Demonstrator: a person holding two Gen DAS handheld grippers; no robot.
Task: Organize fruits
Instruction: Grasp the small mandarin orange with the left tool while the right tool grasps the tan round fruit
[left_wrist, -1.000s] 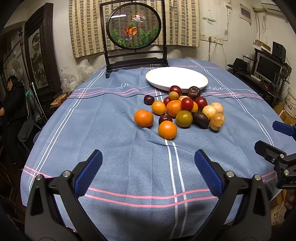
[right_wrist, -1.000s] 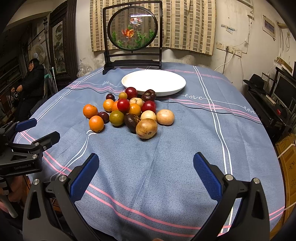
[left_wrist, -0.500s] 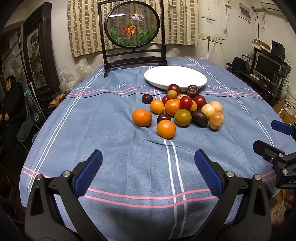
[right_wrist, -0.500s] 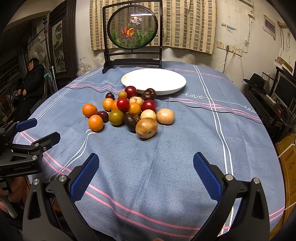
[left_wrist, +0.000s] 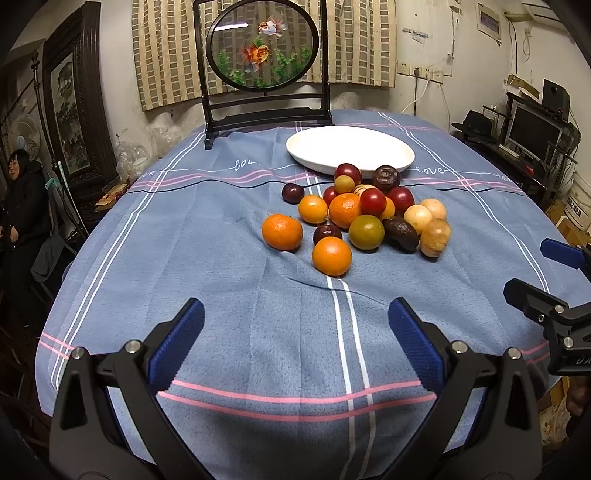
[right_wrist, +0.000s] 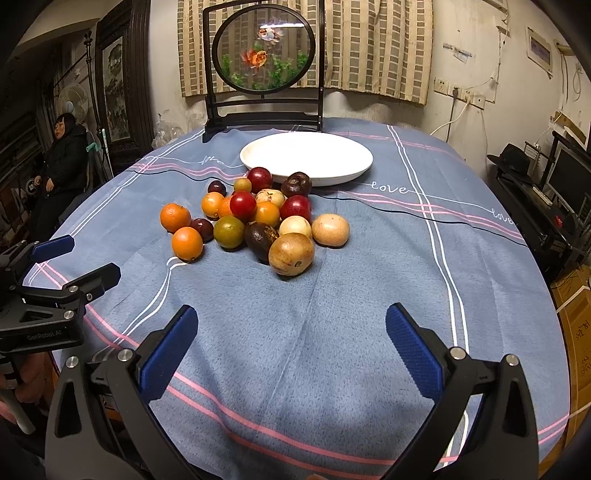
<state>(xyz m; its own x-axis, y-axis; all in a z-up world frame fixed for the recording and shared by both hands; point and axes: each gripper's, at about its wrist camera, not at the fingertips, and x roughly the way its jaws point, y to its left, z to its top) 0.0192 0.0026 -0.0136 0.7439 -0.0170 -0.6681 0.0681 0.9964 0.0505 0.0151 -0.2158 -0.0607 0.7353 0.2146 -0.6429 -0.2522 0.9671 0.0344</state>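
On the desk (left_wrist: 229, 314), under a blue striped cloth, the fruits (left_wrist: 354, 218) lie heaped in the middle, just in front of a white plate (left_wrist: 349, 151) that holds nothing yet. None has been sorted, so the task seems to be at its very start: the approach before a first pick. The left claw (left_wrist: 295, 332) and the right claw (right_wrist: 291, 332) both hover over the near edge, fingers spread wide and grasping nothing, well apart from the heap. Nearest the left claw is an orange (left_wrist: 331, 256) at the front of the pile; nearest the right is a tan round fruit (right_wrist: 291, 254). The next move probably calls for reaching forward, straddling one outlying fruit without nudging its neighbours, since round fruit rolls easily, then closing and carrying it to the plate.
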